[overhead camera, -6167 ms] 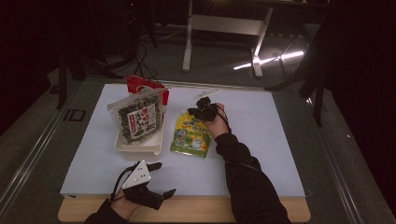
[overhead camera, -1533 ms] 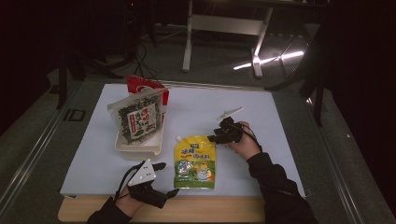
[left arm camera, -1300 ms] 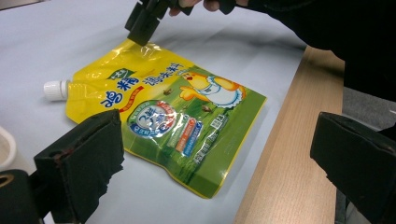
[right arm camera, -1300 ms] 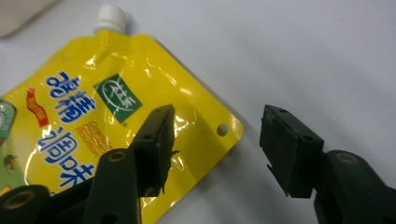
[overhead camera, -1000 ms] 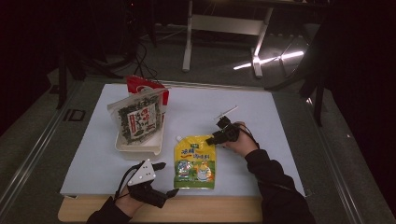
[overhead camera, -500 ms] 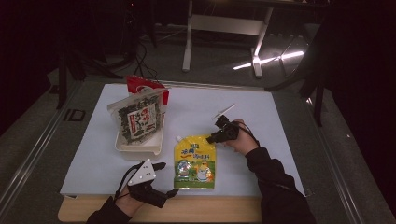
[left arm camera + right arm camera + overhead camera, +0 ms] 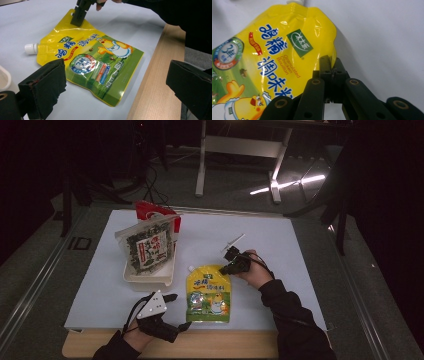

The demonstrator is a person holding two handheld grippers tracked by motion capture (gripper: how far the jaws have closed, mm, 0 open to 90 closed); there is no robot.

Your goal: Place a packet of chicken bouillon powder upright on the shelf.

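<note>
Pouch (image 7: 274, 57), yellow, labelled "Granulated Chicken Bouillon", near desk's (image 7: 280, 240) front edge; right gripper (image 7: 331, 65), jaws just closing, pinches its corner; left gripper (image 7: 115, 82) gapes empty.

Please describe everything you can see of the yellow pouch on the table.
The yellow pouch is a glossy plastic spout bag with a white screw cap, blue characters, a chick cartoon and a green lower half. It lies flat on the white mat near the wooden edge. The right gripper, jaws just closed, pinches its top corner.
</note>
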